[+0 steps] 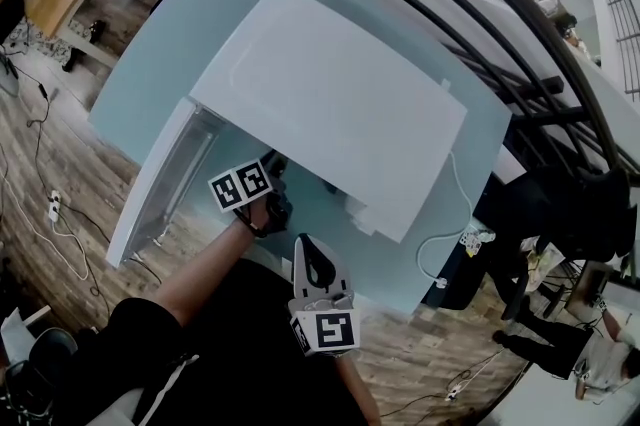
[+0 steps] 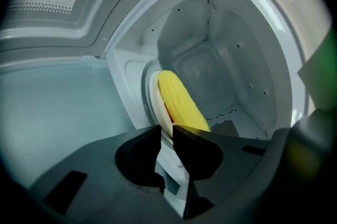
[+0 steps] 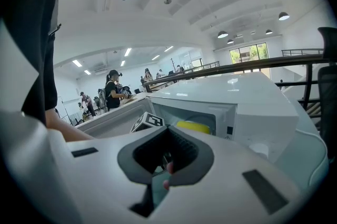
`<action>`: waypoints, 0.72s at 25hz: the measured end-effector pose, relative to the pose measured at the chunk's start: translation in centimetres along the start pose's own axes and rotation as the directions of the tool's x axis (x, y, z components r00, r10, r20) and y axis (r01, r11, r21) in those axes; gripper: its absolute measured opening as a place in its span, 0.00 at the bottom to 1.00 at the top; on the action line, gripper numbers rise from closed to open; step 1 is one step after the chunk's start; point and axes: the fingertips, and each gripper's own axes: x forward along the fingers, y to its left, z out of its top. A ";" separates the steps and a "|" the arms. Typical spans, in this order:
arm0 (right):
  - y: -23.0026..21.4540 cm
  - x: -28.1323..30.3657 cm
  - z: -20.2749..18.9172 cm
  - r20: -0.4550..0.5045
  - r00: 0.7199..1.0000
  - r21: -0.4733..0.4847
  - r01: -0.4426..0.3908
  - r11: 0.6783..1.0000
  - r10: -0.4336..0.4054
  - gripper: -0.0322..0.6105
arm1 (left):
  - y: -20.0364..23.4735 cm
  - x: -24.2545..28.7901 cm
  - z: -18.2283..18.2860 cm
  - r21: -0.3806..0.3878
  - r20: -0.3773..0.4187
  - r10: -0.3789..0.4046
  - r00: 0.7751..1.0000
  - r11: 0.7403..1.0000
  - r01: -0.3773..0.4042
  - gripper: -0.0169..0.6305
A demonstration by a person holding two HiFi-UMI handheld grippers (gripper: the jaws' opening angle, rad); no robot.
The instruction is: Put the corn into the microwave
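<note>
Corn (image 2: 181, 104) on plate (image 2: 153, 98) in left gripper (image 2: 167, 131)

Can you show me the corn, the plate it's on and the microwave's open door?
corn (image 2: 181, 104), left gripper view, middle of the cob
plate (image 2: 155, 99), left gripper view, white rim
microwave door (image 1: 155, 199), head view, inner face

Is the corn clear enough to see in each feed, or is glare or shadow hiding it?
Left gripper view: corn and plate sharp, evenly lit; corners black. Right gripper view: corn small but visible; ceiling lights bright. Head view: microwave top hides it; railings bowed.
</note>
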 end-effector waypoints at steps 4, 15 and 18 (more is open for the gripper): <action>0.0 -0.3 0.0 0.003 1.000 0.005 0.004 1.000 -0.004 0.06 | 0.0 -0.4 0.0 0.036 0.015 -0.002 1.000 0.999 0.001 0.13; 0.4 -2.2 -0.5 0.018 1.000 0.022 0.008 1.000 -0.009 0.06 | 0.8 -4.4 -1.1 0.140 0.042 0.055 0.998 0.988 -0.061 0.03; 0.6 -3.1 -0.9 0.027 1.000 0.029 0.004 1.000 -0.005 0.06 | 0.1 -5.9 -1.7 0.189 0.042 0.029 0.999 0.981 -0.037 0.03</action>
